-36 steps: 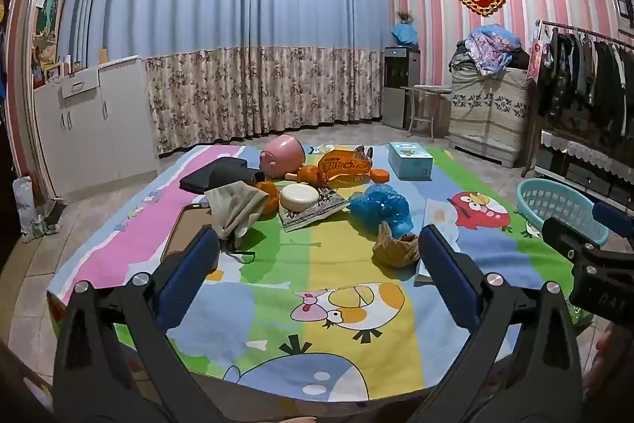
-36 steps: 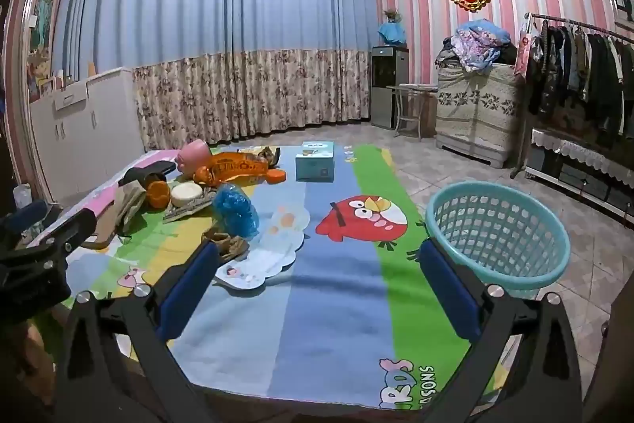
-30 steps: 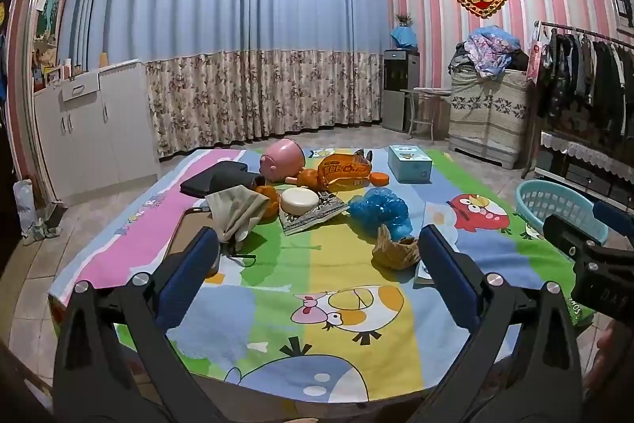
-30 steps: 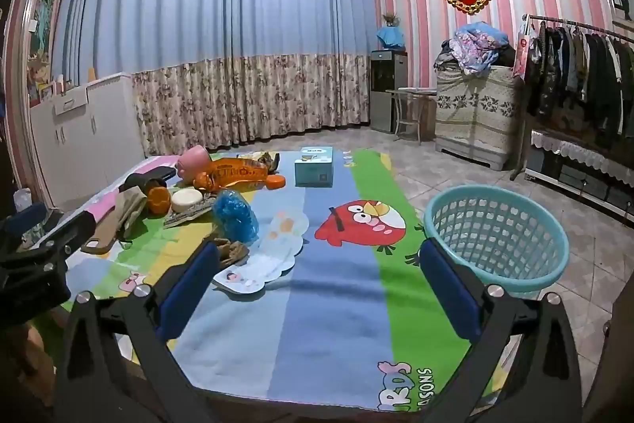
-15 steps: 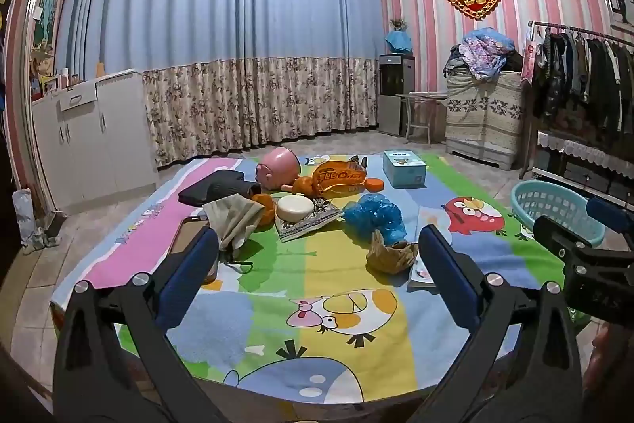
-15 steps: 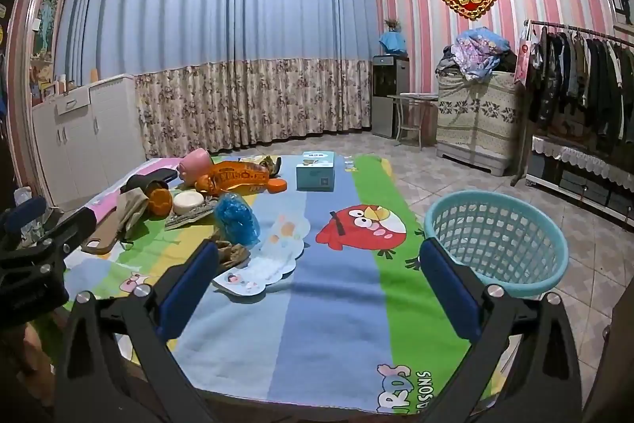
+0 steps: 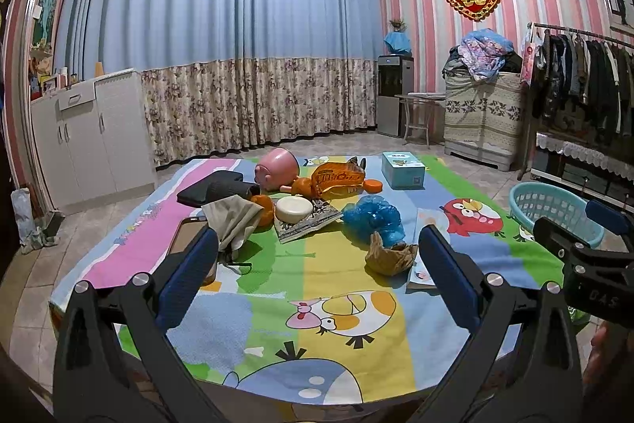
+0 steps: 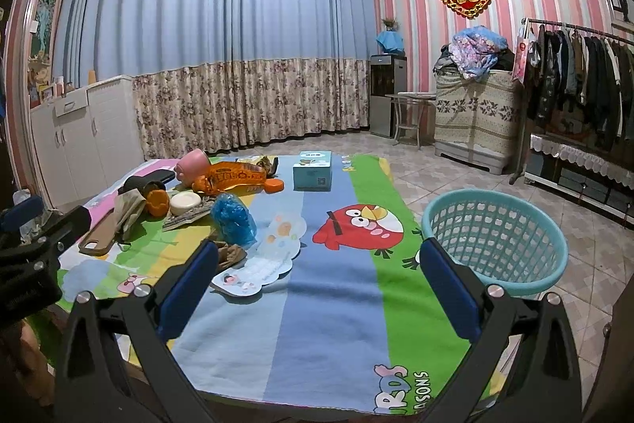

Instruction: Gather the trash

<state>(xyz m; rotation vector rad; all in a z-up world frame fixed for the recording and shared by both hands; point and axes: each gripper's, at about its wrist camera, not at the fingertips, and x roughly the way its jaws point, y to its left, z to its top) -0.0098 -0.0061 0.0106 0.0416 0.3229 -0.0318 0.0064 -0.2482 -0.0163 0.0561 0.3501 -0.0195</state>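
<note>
A table with a cartoon cloth [image 7: 277,288] holds litter: a crumpled brown paper [image 7: 390,256], a blue plastic bag [image 7: 374,217], an orange snack wrapper [image 7: 337,179], a crumpled grey cloth [image 7: 233,217] and a flat printed card [image 8: 257,260]. A teal basket [image 8: 495,236] stands on the floor at the table's right. My left gripper [image 7: 317,280] is open and empty above the near table edge. My right gripper [image 8: 317,288] is open and empty, left of the basket.
Also on the table are a pink piggy bank [image 7: 277,169], a teal box [image 7: 402,169], a white round tin [image 7: 293,209], an orange fruit [image 7: 265,209], a black case [image 7: 214,187] and a brown board [image 8: 99,232]. A clothes rack [image 8: 586,86] stands at the right.
Both grippers have drifted slightly back and up from the table. Both stay open and empty. Nothing on the table has moved.
</note>
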